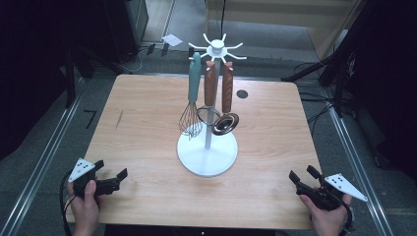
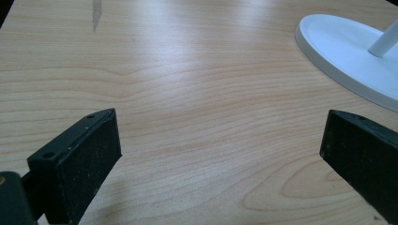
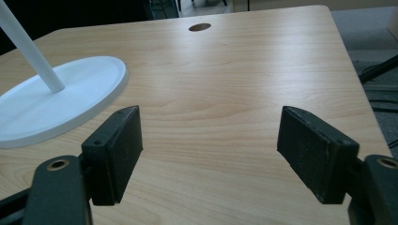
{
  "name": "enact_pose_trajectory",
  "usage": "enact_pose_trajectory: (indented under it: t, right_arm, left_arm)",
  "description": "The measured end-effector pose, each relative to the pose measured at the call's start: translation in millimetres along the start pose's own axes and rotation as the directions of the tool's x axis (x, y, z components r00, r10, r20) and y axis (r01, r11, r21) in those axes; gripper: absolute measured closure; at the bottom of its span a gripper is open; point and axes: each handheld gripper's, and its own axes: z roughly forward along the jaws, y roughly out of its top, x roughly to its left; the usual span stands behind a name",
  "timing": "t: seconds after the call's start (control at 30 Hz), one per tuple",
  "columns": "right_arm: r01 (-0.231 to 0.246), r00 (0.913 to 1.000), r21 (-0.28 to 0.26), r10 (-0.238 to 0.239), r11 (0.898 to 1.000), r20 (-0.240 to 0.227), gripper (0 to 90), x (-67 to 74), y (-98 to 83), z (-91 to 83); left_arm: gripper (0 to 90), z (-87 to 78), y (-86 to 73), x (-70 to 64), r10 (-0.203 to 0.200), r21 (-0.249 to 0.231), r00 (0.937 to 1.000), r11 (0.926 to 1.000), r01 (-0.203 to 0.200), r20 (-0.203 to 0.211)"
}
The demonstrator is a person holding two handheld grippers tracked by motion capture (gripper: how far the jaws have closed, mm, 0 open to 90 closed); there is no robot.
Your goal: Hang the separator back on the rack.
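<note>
A white utensil stand [image 1: 207, 156] with a round base and a hooked top stands mid-table. From its hooks hang a teal-handled whisk [image 1: 193, 98], a wood-handled strainer [image 1: 210, 93] and a wood-handled ladle [image 1: 226, 105]. My left gripper [image 1: 112, 176] rests near the front left corner, jaws wide apart with nothing between them [image 2: 220, 154]. Near the front right corner, my right gripper [image 1: 302, 174] is open too, and bare wood shows between its pads [image 3: 209, 150]. The stand's base appears in the left gripper view [image 2: 349, 56] and the right gripper view [image 3: 56, 98].
The wooden table [image 1: 147, 123] has a dark round cable hole [image 1: 241, 93] behind the stand and a dark streak [image 1: 118, 119] on its left part. Metal rails run along the floor on both sides. A white paper [image 1: 171, 40] lies on the floor beyond the table.
</note>
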Motion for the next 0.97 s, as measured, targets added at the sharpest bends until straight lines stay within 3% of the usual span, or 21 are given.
enact_pose_trajectory:
  t: [0.43, 0.93, 0.97]
  right_arm:
    - [-0.041, 0.9982, -0.008, 0.042, 0.999, 0.044, 18.3, -19.9, -7.9, -19.2]
    - [-0.027, 0.9974, 0.014, 0.026, 1.000, 0.067, 17.4, -22.1, -9.6, -17.4]
    - [-0.003, 0.9971, 0.023, 0.001, 1.000, 0.076, 17.4, -18.5, -8.8, -16.1]
  left_arm:
    - [0.0, 0.0, 0.0, -0.2, 0.001, 0.001, 1.0000, 1.0000, -0.001, -0.003]
    - [0.0, 1.8, 0.9, 1.7, -0.021, 0.015, 0.9998, 0.9997, 0.021, -0.006]
    - [0.0, 1.9, 0.9, 1.9, -0.025, 0.018, 0.9996, 0.9995, 0.026, -0.014]
